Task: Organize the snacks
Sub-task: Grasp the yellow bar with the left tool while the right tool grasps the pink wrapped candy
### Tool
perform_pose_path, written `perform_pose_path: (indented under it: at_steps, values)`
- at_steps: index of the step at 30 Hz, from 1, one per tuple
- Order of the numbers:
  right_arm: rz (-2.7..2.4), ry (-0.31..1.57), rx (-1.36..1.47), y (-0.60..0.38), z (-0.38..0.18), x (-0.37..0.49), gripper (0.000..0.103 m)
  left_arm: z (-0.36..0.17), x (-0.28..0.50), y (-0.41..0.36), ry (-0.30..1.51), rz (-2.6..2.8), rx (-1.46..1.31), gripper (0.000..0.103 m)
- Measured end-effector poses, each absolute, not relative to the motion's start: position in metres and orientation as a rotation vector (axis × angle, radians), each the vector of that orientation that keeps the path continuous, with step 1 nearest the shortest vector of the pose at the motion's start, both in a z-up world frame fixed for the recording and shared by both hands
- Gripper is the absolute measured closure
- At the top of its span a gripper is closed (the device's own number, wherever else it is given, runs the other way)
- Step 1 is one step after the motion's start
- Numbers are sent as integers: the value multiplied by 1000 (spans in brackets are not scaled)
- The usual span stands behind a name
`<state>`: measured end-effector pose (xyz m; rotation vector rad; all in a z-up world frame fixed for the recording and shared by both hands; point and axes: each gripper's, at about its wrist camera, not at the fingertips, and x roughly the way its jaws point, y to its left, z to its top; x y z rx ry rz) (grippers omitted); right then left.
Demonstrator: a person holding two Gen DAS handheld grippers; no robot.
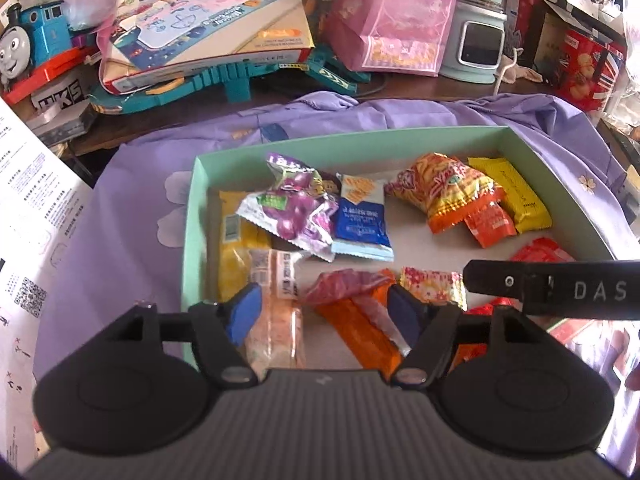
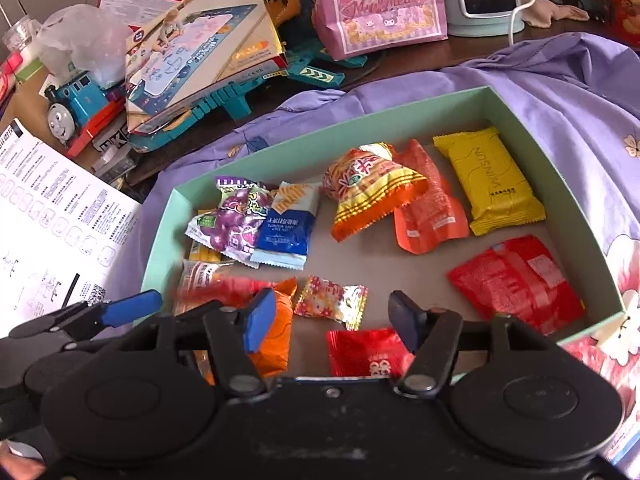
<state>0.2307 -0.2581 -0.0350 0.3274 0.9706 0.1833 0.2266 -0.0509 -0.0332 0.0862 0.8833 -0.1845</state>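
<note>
My left hand-held gripper point(image 1: 320, 312) hangs over the near end of the green box point(image 1: 340, 146), its blue pads spread apart with nothing pinched between them. Below the gap lie a pale orange packet point(image 1: 276, 320) and a bright orange packet point(image 1: 360, 332); my gripper's body cuts off the near ends of both. My right hand-held gripper point(image 2: 332, 320) is likewise spread wide and empty, over the box's near edge. A small red packet point(image 2: 368, 352) sits just beneath it, its lower part hidden by the gripper body.

All the snacks lie inside the box, which rests on a purple cloth point(image 2: 560, 92). Toward the box's far wall are the purple grape packet point(image 2: 236, 216), the blue packet point(image 2: 286, 232), the striped orange bag point(image 2: 368, 196) and the yellow packet point(image 2: 492, 180). A larger red packet point(image 2: 516, 284) lies by the box's right wall, and a flowered sweet point(image 2: 332, 298) near the middle of the near end. A yellow packet against the left wall is mostly covered by the grape packet. Print on most wrappers is too small to read.

Beyond the box, on the worktop point(image 1: 400, 84), toys and a pink bag point(image 2: 380, 4) crowd together.
</note>
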Motion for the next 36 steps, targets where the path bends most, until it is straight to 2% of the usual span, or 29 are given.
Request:
perform_pose_path:
  at_steps: [3, 4, 6, 8, 12, 16, 18, 23, 36]
  values:
    - [179, 951, 308, -257, -28, 222, 26, -34, 219, -55, 881, -194, 114, 25]
    - [179, 946, 305, -258, -25, 220, 25, -35, 216, -56, 882, -196, 123, 25]
    - [180, 935, 306, -258, -21, 214, 15, -35, 212, -57, 888, -191, 134, 25]
    - [178, 922, 302, -259, -15, 206, 11, -31, 205, -53, 883, -184, 122, 24]
    - [177, 903, 297, -262, -6, 187, 5, -20, 187, -40, 856, -179, 90, 15]
    - [176, 903, 291, -264, -3, 165, 2, -16, 165, -26, 852, -171, 63, 13]
    - [177, 916, 290, -265, -5, 155, 0, -15, 156, -18, 857, -163, 42, 7]
    - [188, 979, 294, -262, -20, 131, 0, -20, 129, 2, 875, -139, 8, 0]
    - [166, 1092, 216, -248, -58, 73, 0, -61, 98, 24, 983, -90, 5, 0]
